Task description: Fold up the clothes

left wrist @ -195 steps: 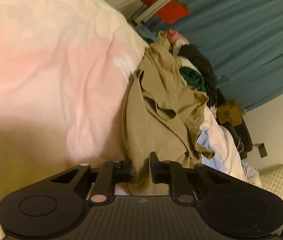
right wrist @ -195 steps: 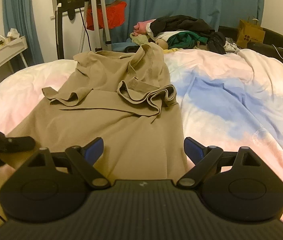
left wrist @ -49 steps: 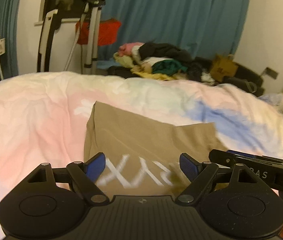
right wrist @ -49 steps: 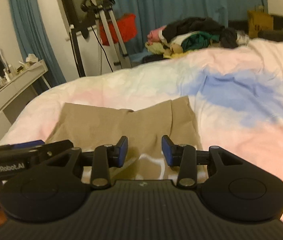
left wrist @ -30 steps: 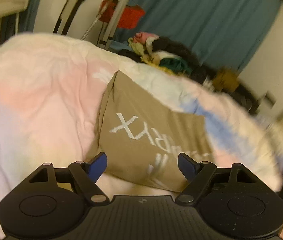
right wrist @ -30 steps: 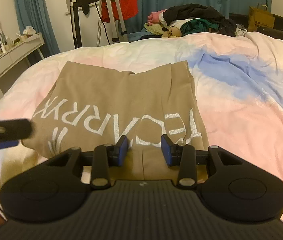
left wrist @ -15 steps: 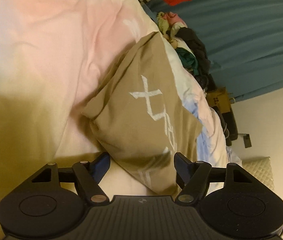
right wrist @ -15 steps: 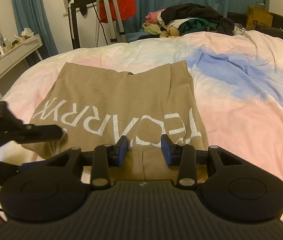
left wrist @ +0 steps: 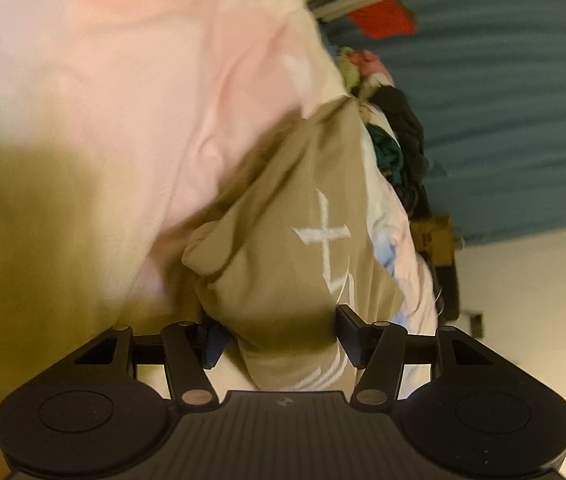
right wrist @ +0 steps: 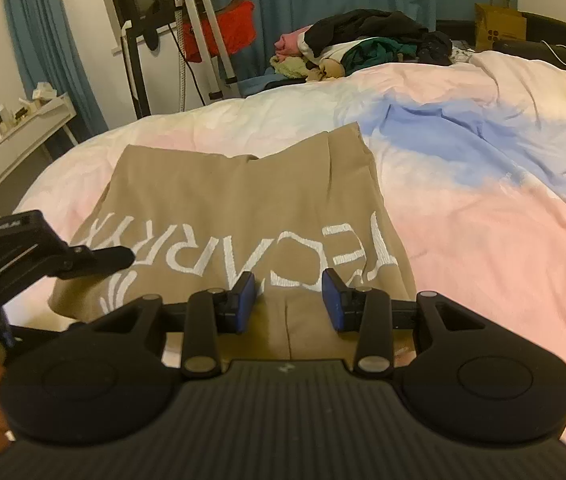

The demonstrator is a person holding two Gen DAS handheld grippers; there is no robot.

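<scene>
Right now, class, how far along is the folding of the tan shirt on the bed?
Done: the tan shirt lies as a flat rectangle on the duvet. In hand: the left gripper and right gripper are both open around its near edge. Left: probably another fold, and the clothes pile behind.

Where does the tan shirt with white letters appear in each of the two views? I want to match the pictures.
Left wrist view: the shirt runs from centre down to the bottom, its near corner between the fingers of the left tool.
Right wrist view: the shirt lies flat on the bed, centre-left, its near edge between the fingers of the right tool.
Shared landmark: the clothes pile by the blue curtain.
</scene>
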